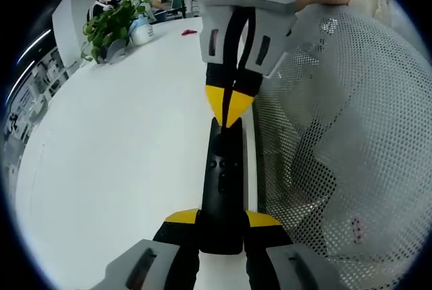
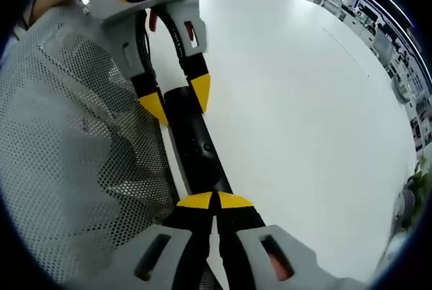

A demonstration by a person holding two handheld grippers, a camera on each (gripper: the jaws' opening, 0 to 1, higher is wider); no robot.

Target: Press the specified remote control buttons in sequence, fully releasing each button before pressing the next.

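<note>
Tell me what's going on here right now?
A person is working a black remote with two handheld grippers at the edge of a white table. The left gripper clamps one end of the remote between its jaws. The right gripper has its yellow tips closed together and resting on the remote's other end, apparently pressing there. A white mesh garment lies beside it, and a potted plant stands at the far side.

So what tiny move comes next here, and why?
Probably lift the right claw straight off the remote. Its shut tips rest on the remote's far end while the left claw grips the near end, so releasing comes before any next press.
</note>
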